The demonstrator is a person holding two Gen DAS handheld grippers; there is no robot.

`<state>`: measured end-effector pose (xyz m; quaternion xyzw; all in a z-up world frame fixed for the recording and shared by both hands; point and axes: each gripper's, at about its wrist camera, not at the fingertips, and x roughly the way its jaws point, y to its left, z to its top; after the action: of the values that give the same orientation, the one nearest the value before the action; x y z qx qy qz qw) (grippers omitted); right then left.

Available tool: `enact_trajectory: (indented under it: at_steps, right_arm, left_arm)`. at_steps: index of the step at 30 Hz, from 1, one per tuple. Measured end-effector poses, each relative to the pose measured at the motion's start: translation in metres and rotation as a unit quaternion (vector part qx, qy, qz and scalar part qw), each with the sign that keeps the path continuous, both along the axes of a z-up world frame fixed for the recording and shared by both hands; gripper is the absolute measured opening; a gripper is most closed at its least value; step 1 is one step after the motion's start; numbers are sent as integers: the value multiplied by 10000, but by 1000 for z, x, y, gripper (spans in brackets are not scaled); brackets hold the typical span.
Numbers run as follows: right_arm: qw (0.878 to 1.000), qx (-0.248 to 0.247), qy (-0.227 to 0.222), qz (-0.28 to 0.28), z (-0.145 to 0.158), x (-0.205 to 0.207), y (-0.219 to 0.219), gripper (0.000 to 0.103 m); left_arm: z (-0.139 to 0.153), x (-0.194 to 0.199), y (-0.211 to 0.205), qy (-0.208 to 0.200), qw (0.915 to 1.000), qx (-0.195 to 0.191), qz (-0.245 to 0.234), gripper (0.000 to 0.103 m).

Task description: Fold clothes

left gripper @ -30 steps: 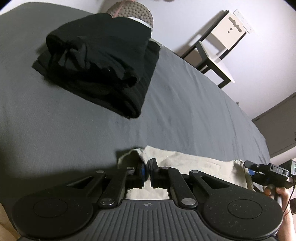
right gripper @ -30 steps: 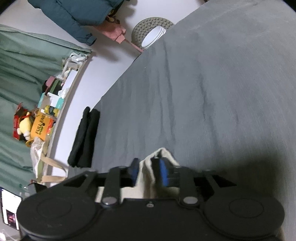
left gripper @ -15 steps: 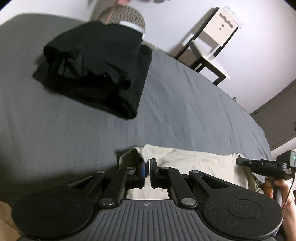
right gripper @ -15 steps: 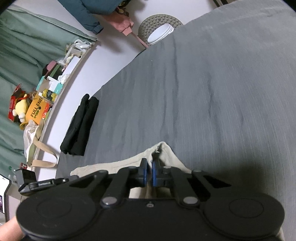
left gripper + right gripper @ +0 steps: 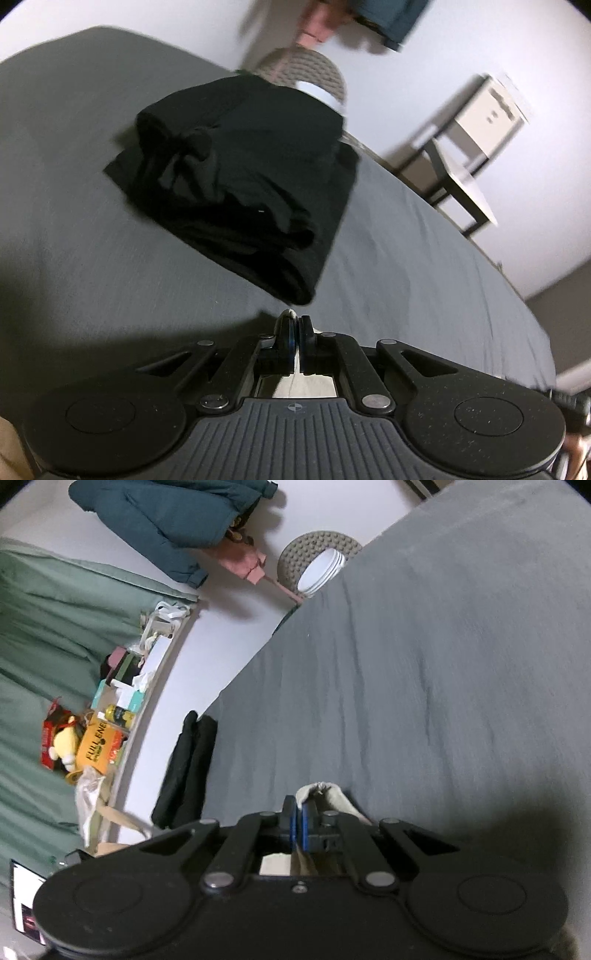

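Fingers: left gripper [image 5: 294,329] and right gripper [image 5: 300,814] each clamped on beige garment [image 5: 325,794] edge, cloth pinched between pads. Surroundings: grey bed [image 5: 406,266]; folded black clothes [image 5: 243,177] ahead of left gripper; chair [image 5: 465,147] beyond.

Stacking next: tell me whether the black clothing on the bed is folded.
Folded: the black clothing lies as a compact layered stack on the grey bed.

chair [image 5: 469,147] by wall (blurred) | teal jacket [image 5: 166,520] hanging | shelf clutter [image 5: 110,716], possibly snack packets
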<state>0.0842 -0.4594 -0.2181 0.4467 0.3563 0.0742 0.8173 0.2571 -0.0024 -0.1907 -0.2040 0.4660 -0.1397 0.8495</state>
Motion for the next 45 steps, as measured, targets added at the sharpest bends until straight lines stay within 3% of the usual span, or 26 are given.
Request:
enact_trajectory:
  at_steps: [10,13,16,18,20,23,26,29,32,35,38,40,45]
  right_arm:
    - [9959,-867,234,119,-3,26,19,4]
    - [9968,-742,258,168,-3,26,17,9]
    - [9988,-424,185,173,2,22,6,33]
    - [9996,-209,134,147,6,19,-1,65]
    - [9997,-229,88,22,12,14,-8,76]
    - [9988,-403,85,-261,21,4,-24,76]
    - [9965,-658,347,-380,30,-10,-41,66]
    - [9921,-1109,514,-285,48,-35,-52,66]
    - [9889,-1313,493,-497,61,-72,-59,66]
    - [9924,-966,585,-492,55,-102,-63,63]
    - [9937,-753,801,-193,46,-118,-66,51]
    - [9929,-775,896,-66,43,-123,-69,38]
    - [9947,-375,954,113,33,-127,-68,35]
  left_arm:
    - [-6,4,-18,-151,9980,588,-194,2]
    - [0,4,-18,-147,9975,625,-286,2]
    - [3,5,-12,-65,9981,536,-304,5]
    - [6,4,-8,-44,9978,608,-267,8]
    - [9,2,-3,-47,9970,735,-236,8]
    - [19,-5,7,-154,9958,901,-113,8]
    - [38,-20,9,-583,9915,1154,-133,8]
    - [59,-44,-7,-1115,9845,1212,-607,8]
    - [69,-71,-35,-1431,9766,847,-1365,8]
    - [65,-96,-74,-1429,9666,400,-2089,8]
    - [50,-120,-117,-1226,9585,87,-2574,8]
    - [39,-134,-142,-1080,9553,78,-2752,8]
    - [14,-155,-179,-856,9563,372,-2770,8]
